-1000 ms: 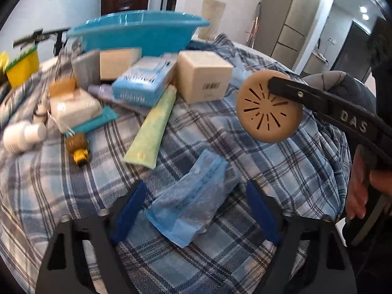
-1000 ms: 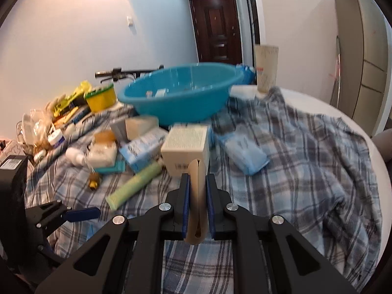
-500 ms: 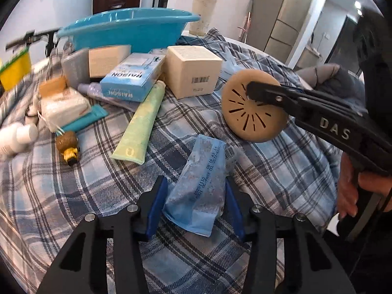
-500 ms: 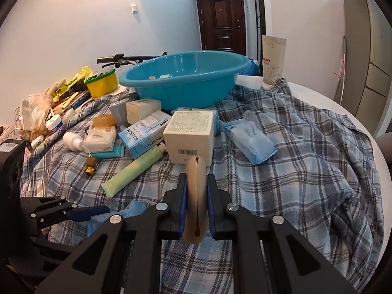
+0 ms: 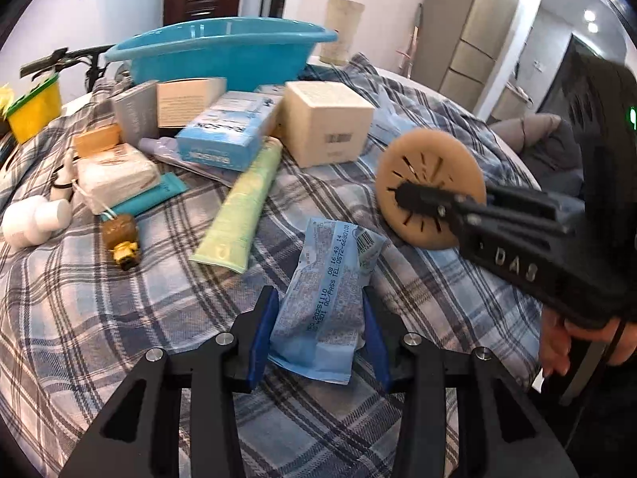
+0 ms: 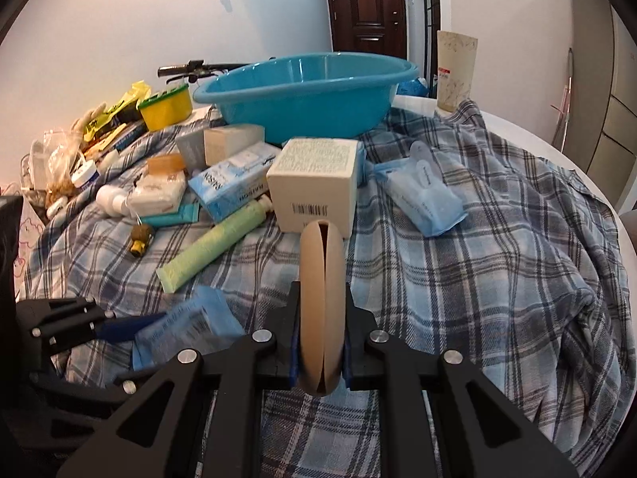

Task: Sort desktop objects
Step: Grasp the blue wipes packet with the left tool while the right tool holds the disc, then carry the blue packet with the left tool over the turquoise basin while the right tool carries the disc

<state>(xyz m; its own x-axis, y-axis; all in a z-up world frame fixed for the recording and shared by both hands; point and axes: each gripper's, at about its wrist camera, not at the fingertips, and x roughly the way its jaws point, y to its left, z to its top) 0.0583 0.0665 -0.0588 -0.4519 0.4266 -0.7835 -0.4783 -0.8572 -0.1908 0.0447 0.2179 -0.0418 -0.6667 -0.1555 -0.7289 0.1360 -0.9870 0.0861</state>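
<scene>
On a table draped in plaid cloth [image 5: 119, 318], the left gripper [image 5: 318, 326] clamps its blue pads against both sides of a blue plastic packet [image 5: 326, 298] lying just in front of a pale green tube [image 5: 243, 207]. Just right of that tube, the right gripper [image 6: 321, 342] holds a tan slotted disc [image 6: 321, 310] pinched upright on edge between its nearly closed jaws. A blue basin [image 6: 306, 91] stands well behind the tube, beyond a cream box [image 6: 314, 183].

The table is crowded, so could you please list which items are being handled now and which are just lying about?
In hand:
- blue packet, in the left claw
- tan slotted disc, in the right claw

Lying about:
- green tube
- cream box
- teal basin
- white bottle
</scene>
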